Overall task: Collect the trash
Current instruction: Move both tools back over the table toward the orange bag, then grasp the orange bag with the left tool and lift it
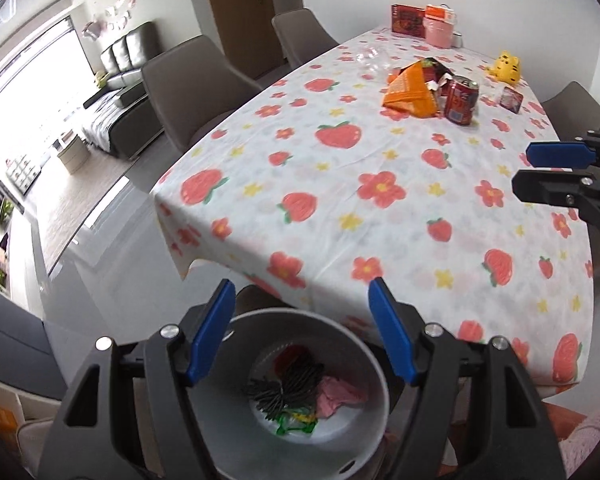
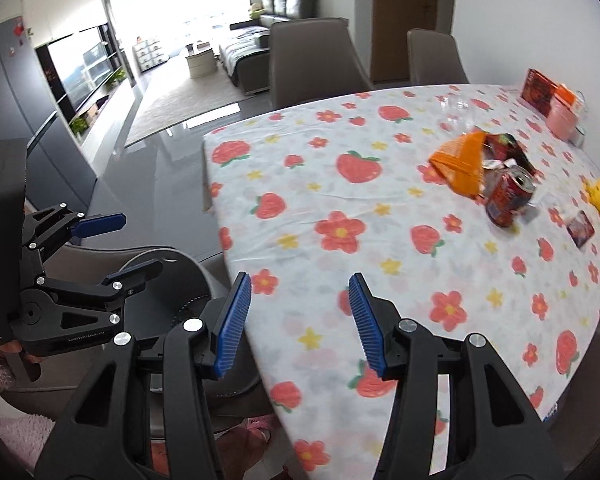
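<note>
Across the flowered tablecloth [image 1: 340, 208] lie an orange packet [image 1: 410, 92] and red can [image 1: 461, 100]; both grippers' jaws released, empty

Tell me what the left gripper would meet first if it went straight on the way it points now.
Probably the round grey trash bin below the open left gripper, which already holds crumpled wrappers; depth is unclear in this fisheye view.

can [image 1: 462, 100] right of packet [image 1: 410, 92], on table [image 1: 320, 200].
</note>
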`<state>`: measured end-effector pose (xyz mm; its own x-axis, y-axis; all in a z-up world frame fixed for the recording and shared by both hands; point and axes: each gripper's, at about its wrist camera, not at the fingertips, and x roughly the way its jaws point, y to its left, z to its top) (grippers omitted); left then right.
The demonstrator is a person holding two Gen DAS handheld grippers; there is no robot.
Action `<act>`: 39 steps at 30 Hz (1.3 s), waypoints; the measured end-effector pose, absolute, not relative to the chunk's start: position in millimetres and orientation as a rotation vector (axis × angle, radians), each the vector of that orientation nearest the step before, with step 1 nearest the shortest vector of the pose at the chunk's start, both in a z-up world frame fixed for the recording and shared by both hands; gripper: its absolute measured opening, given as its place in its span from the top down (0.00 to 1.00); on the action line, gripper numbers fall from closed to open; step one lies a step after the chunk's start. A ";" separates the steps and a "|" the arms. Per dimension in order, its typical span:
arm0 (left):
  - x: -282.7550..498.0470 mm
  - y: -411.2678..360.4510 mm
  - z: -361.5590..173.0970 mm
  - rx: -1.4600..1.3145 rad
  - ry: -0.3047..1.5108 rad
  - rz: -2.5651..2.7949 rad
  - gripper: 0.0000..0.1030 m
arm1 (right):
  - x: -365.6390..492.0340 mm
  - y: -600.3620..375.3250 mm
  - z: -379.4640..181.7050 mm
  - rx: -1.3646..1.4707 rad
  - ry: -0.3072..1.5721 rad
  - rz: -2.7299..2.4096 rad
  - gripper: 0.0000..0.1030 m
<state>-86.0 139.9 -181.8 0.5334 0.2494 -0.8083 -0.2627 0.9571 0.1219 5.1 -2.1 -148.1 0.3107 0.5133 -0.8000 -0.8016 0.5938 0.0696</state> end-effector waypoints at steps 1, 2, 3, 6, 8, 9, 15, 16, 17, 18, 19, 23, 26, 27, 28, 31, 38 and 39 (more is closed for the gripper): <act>-74.4 133.5 -181.1 -0.004 0.958 0.289 0.33 | 15.4 -15.3 -147.1 -0.360 0.893 0.865 0.52; -62.4 126.7 -180.2 0.006 0.954 0.272 0.33 | 24.2 -25.8 -146.8 -0.349 0.894 0.842 0.52; -50.3 119.3 -179.5 0.015 0.951 0.258 0.33 | 34.3 -38.2 -146.2 -0.337 0.895 0.817 0.52; -14.0 97.0 -178.3 0.039 0.942 0.221 0.33 | 64.9 -73.3 -145.4 -0.306 0.898 0.749 0.50; 12.1 82.0 -177.3 0.050 0.938 0.204 0.33 | 85.2 -95.5 -143.6 -0.290 0.896 0.714 0.48; 24.5 75.4 -177.1 0.054 0.936 0.199 0.33 | 95.5 -105.7 -142.4 -0.286 0.893 0.699 0.46; 97.9 47.1 -175.8 0.038 0.925 0.206 0.33 | 151.0 -148.4 -133.5 -0.280 0.853 0.657 0.32; 108.1 44.7 -175.9 0.037 0.923 0.212 0.33 | 159.9 -151.2 -132.6 -0.286 0.846 0.654 0.31; 119.5 43.1 -176.2 0.036 0.920 0.218 0.32 | 170.6 -153.4 -132.3 -0.293 0.838 0.650 0.29; 128.8 43.0 -175.8 0.036 0.918 0.223 0.31 | 178.1 -154.3 -132.3 -0.297 0.833 0.652 0.28; 138.3 43.5 -176.1 0.036 0.915 0.228 0.30 | 186.6 -154.5 -132.9 -0.299 0.831 0.654 0.28; 180.9 51.5 -178.3 0.041 0.917 0.231 0.29 | 221.5 -143.8 -141.5 -0.294 0.841 0.658 0.28; 216.7 60.2 -184.9 0.070 0.917 0.216 0.29 | 243.6 -131.7 -151.1 -0.289 0.846 0.655 0.28; 229.3 63.9 -188.2 0.078 0.919 0.209 0.29 | 251.0 -128.1 -154.9 -0.287 0.850 0.651 0.28; 241.4 67.0 -191.3 0.084 0.922 0.199 0.29 | 257.7 -124.1 -159.4 -0.282 0.858 0.644 0.28; 275.9 77.7 -202.0 0.095 0.925 0.156 0.29 | 274.2 -112.7 -172.5 -0.261 0.885 0.628 0.28; 335.4 88.4 -228.2 0.111 0.959 0.048 0.29 | 296.7 -94.5 -192.6 -0.257 0.922 0.583 0.28; 339.8 88.5 -230.3 0.110 0.961 0.034 0.29 | 298.4 -92.9 -193.6 -0.259 0.922 0.577 0.28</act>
